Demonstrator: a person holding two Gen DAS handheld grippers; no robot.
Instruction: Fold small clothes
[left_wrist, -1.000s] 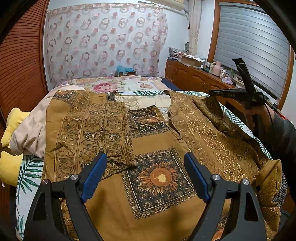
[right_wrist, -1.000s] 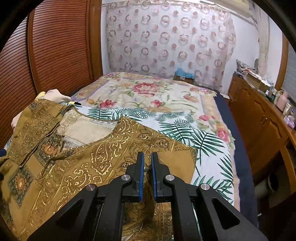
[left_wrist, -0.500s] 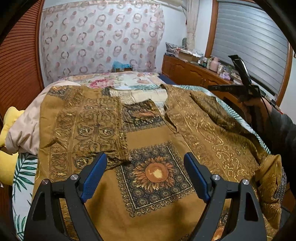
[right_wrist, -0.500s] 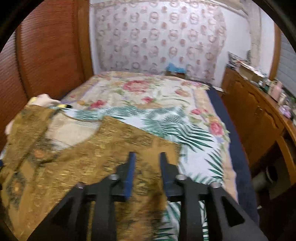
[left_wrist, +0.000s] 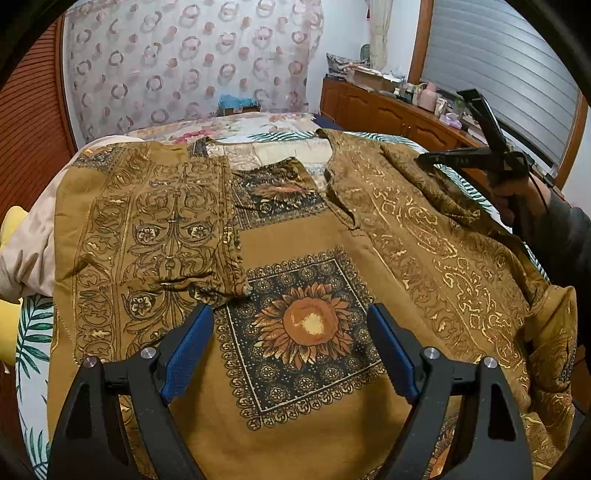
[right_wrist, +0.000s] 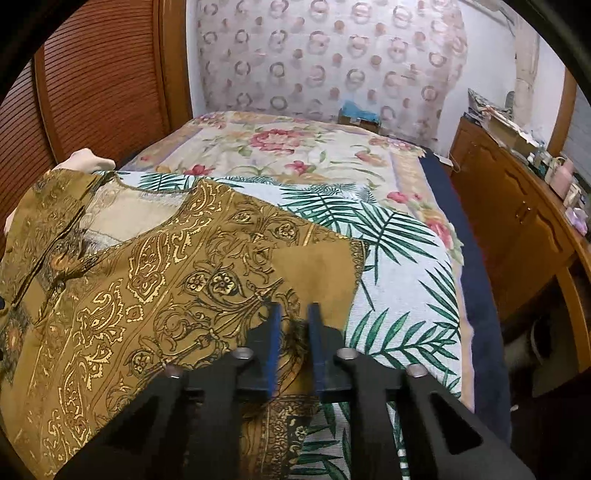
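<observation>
A mustard-brown shirt (left_wrist: 295, 236) with gold and black ornament and a sunflower square lies spread on the bed. Its left sleeve is folded in over the body. My left gripper (left_wrist: 291, 343) is wide open and empty, hovering above the sunflower print near the hem. My right gripper (right_wrist: 293, 332) is open by a narrow gap over the shirt's right sleeve (right_wrist: 258, 266), which lies flat on the bedspread; no cloth is between the pads. It also shows in the left wrist view (left_wrist: 436, 158), held at the shirt's right edge.
The bed (right_wrist: 399, 266) has a palm-leaf cover and a floral quilt (right_wrist: 295, 144) behind. A wooden dresser (right_wrist: 517, 221) with small items runs along the right. A wooden panel wall (right_wrist: 103, 81) is at the left. A pink and yellow bundle (left_wrist: 22, 240) lies left of the shirt.
My right gripper opened and let go of the right sleeve, which now lies flat on the bed. My left gripper stayed open, hovering over the shirt front.
</observation>
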